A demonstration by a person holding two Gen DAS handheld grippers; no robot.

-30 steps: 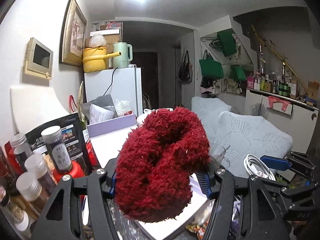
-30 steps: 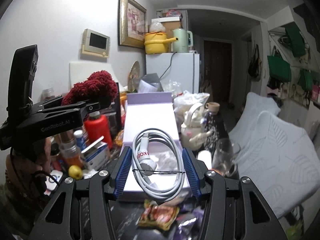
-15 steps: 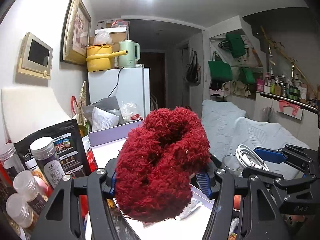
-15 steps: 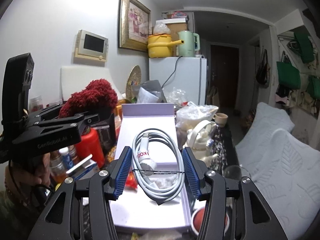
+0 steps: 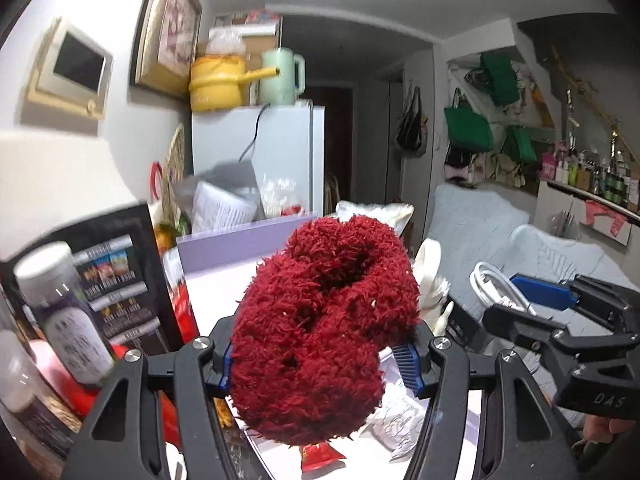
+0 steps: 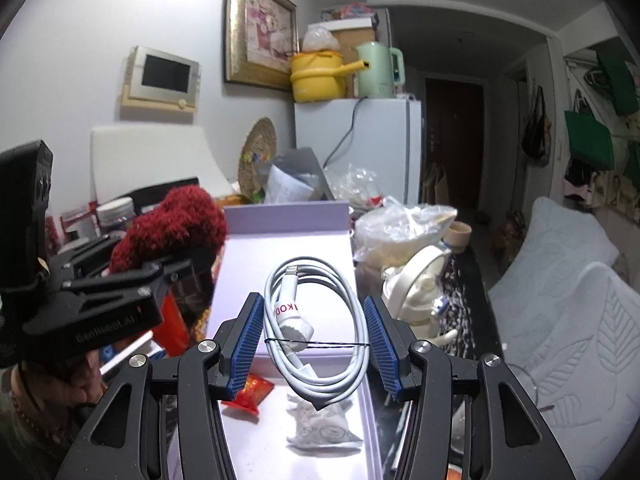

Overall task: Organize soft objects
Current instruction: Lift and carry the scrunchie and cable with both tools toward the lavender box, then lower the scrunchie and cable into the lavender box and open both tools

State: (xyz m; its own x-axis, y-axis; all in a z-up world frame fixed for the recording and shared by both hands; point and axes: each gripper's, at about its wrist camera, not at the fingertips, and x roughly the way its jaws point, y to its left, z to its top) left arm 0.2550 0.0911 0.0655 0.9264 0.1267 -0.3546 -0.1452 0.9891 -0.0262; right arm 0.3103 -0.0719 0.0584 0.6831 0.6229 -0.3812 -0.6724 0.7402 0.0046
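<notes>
Both grippers had moved forward over the shallow lilac cardboard box (image 6: 288, 240) since a second ago. Fuzzy dark-red fabric slipper (image 5: 324, 328) sat pinched in my left gripper (image 5: 320, 364), held above the box's near-left part. My right gripper (image 6: 316, 344) clamped the coiled white charging cable (image 6: 320, 320) above the box middle, over a crumpled white wrapper (image 6: 320, 428) and red snack packet (image 6: 248, 392).

At the far end of your desk stands a white fridge (image 6: 360, 148), carrying a yellow pot (image 6: 318, 76) and a pale green kettle (image 6: 378, 70) side by side. On the wall along the desk's left edge hang a framed picture (image 6: 260, 26) and a small screen panel (image 6: 162, 78). Green bags (image 5: 468, 130) hang on the right wall. A white cushioned seat (image 6: 568, 280) runs beside the desk's right edge.
</notes>
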